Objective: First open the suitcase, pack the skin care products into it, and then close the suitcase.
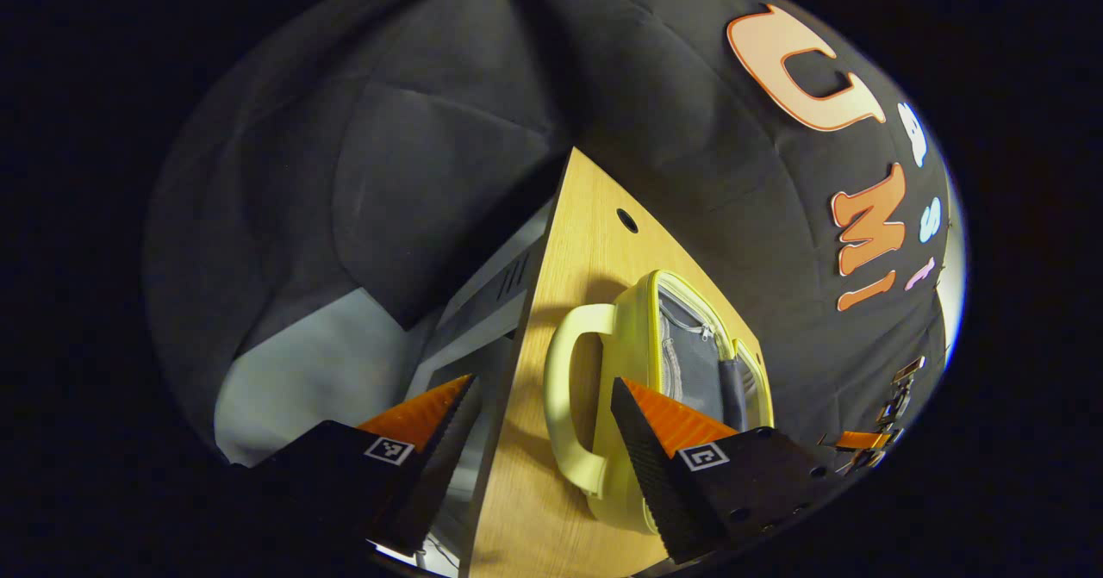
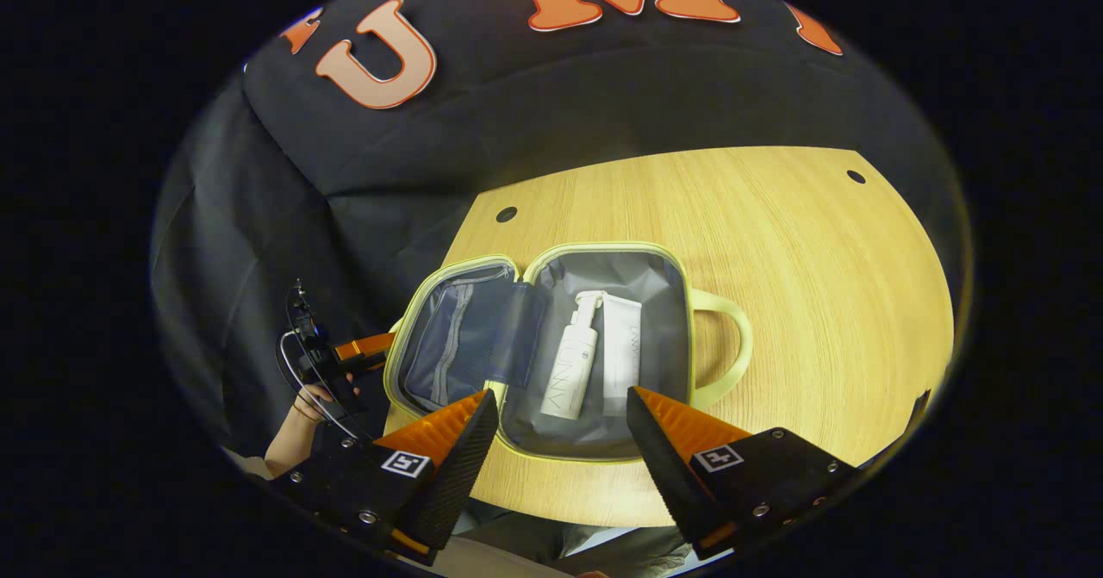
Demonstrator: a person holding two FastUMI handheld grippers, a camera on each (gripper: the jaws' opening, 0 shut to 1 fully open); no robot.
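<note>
The pale yellow suitcase (image 2: 688,289) lies open on the wooden table (image 2: 819,259), its lid (image 2: 457,328) folded out to the left and its handle (image 2: 732,337) to the right. Inside the grey-lined base lie a white pump bottle (image 2: 570,371) and a white tube (image 2: 620,354), side by side. My right gripper (image 2: 560,414) hovers open just in front of the base, holding nothing. My left gripper (image 2: 362,347), held by a hand (image 2: 302,423), sits off the lid's left edge. In the left gripper view the suitcase (image 1: 633,320) shows side-on, and my left gripper (image 1: 543,423) stands open and empty near the handle (image 1: 560,388).
Two small round holes (image 2: 507,214) (image 2: 856,177) mark the table's far side. The table's edge (image 1: 526,302) drops to a grey frame (image 1: 482,302) and pale floor (image 1: 302,371). Bare wood stretches right of the suitcase. The right gripper (image 1: 862,440) shows far off.
</note>
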